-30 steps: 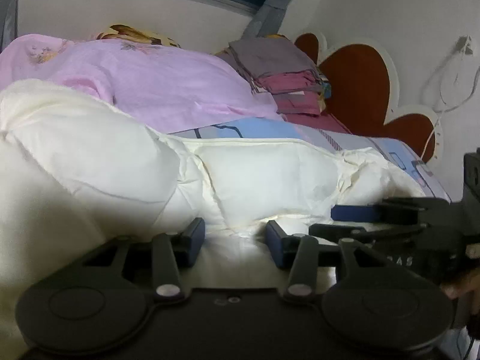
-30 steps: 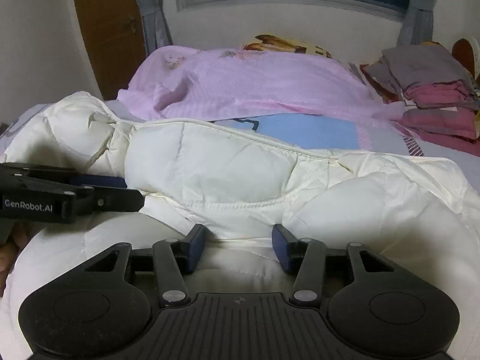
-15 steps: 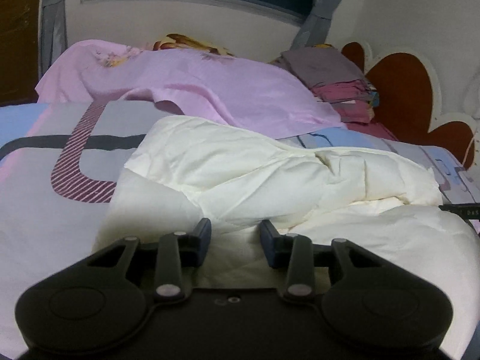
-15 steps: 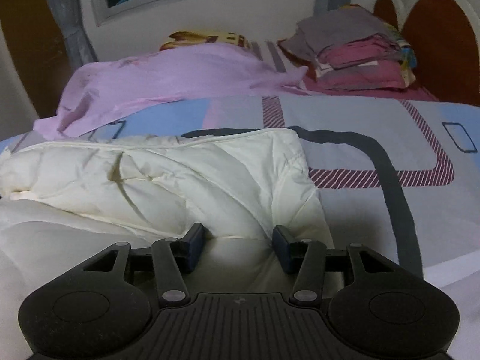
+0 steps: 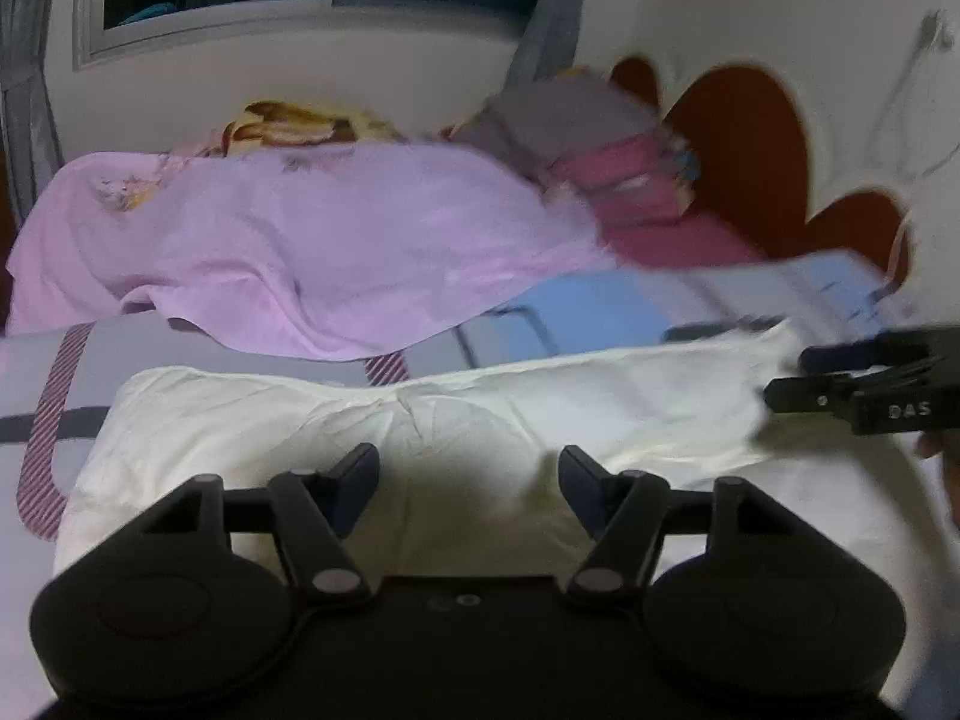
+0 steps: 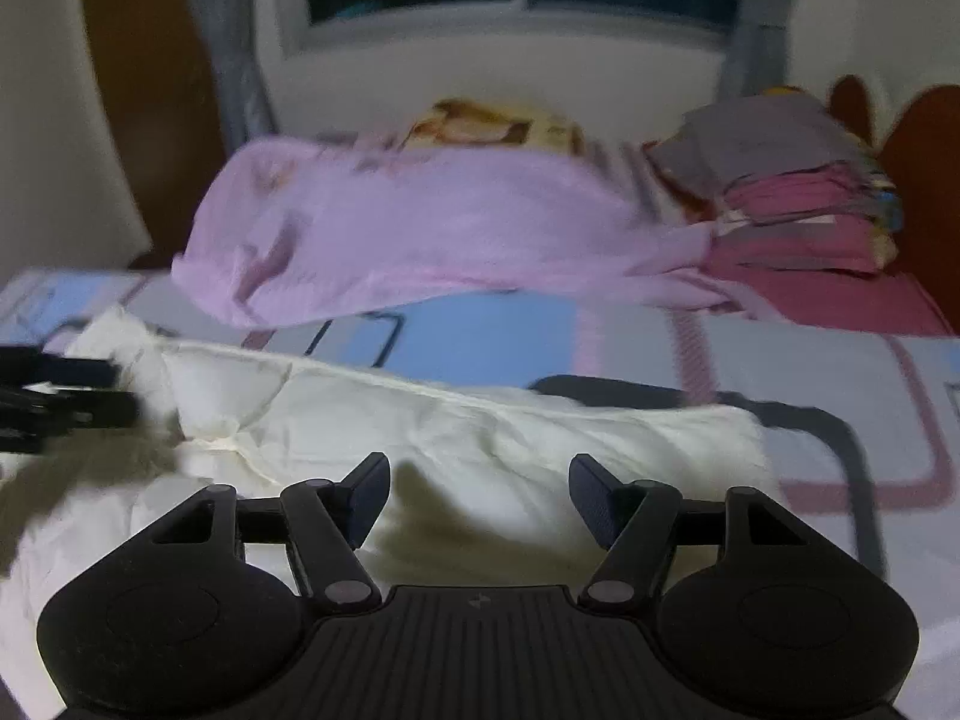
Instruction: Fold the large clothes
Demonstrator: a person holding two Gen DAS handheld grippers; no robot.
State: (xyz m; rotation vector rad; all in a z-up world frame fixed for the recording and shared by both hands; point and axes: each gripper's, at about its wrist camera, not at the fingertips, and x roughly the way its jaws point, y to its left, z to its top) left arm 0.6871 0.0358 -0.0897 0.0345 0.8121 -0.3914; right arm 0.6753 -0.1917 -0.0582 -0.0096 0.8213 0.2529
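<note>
A cream padded garment (image 5: pixel 468 420) lies folded across the bed in front of both grippers; it also shows in the right wrist view (image 6: pixel 480 432). My left gripper (image 5: pixel 468 474) is open and empty just above its near part. My right gripper (image 6: pixel 480 483) is open and empty above the same garment. The right gripper shows at the right edge of the left wrist view (image 5: pixel 804 372), and the left gripper at the left edge of the right wrist view (image 6: pixel 114 390). Both views are blurred.
A crumpled pink sheet (image 5: pixel 288 252) lies behind the garment. A stack of folded grey and red clothes (image 6: pixel 792 186) sits at the back right by the brown headboard (image 5: pixel 738 138). The patterned bedsheet (image 6: pixel 840 372) shows on the right. A window is behind.
Both grippers have opened wider and let go of the cream garment, which now lies flatter on the bed. Both cameras have swung and the views are blurred.
</note>
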